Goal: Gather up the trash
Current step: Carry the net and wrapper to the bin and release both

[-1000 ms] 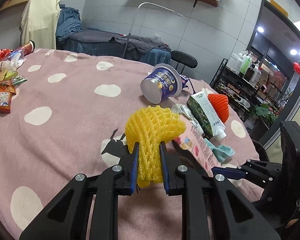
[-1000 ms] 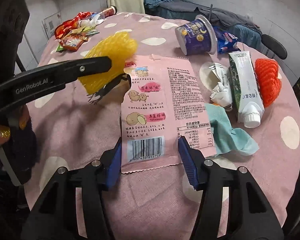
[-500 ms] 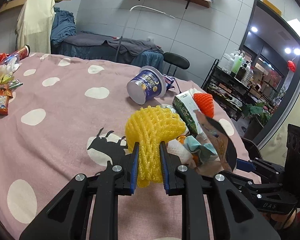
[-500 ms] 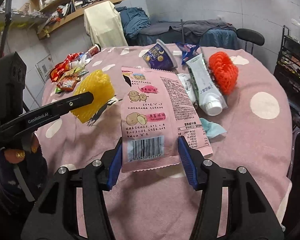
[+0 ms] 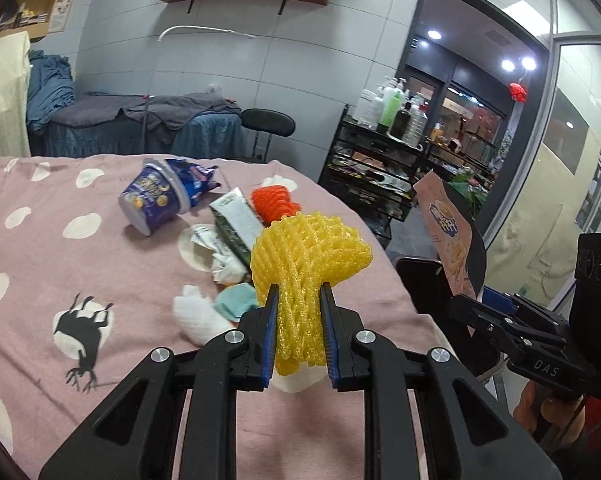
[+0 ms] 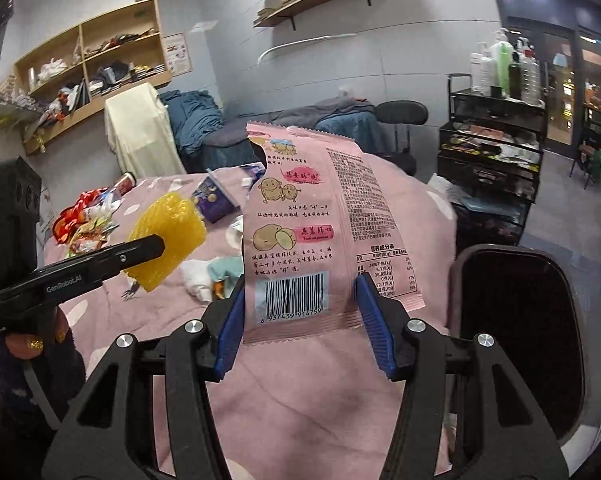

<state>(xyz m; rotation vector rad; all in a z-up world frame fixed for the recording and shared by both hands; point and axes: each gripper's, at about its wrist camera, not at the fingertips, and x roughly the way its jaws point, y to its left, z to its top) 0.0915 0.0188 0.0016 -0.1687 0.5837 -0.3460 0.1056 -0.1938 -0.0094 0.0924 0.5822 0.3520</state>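
Left gripper (image 5: 299, 330) jaws pinching yellow foam net (image 5: 306, 252), holding it clear of tabletop (image 5: 40, 264). Right gripper (image 6: 300, 320) jaws clamping pink snack bag (image 6: 300, 220) at its barcode end, bag standing upright above jaws. Dark bin (image 6: 520, 332) sitting just right of right jaws.

Round table wearing a pink polka-dot tablecloth (image 5: 40, 248), a purple cup (image 5: 156, 200) lying on its side, green carton (image 5: 236, 220) resting beside orange foam net (image 5: 274, 204), crumpled wrapper (image 5: 208, 242), white tissue (image 5: 194, 316), teal scrap (image 5: 236, 300), snack packets (image 6: 88, 224) sitting far left.
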